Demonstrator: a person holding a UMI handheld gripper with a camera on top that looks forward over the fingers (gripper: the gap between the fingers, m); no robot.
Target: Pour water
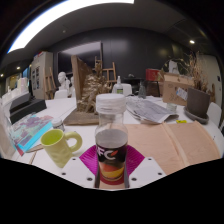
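The claw (111, 163) pinches a clear bottle (110, 135) with a white cap, both magenta pads (92, 158) pressed against its sides — it stands upright, dark liquid low inside. Just left on the white bench (150, 150) sits a yellow-green mug (59, 145). Beyond lie papers (150, 110) and a wooden rack (100, 75).

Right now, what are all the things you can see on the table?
bottle: one, clear with a white cap and dark label, between the fingers.
mug: one, yellow-green, beside the bottle, left of the fingers.
table: one, light top, under everything.
papers: a loose pile, pale, beyond the bottle.
packet: one, blue and pink, beyond the mug.
gripper: one, magenta pads, both pressing the bottle's sides.
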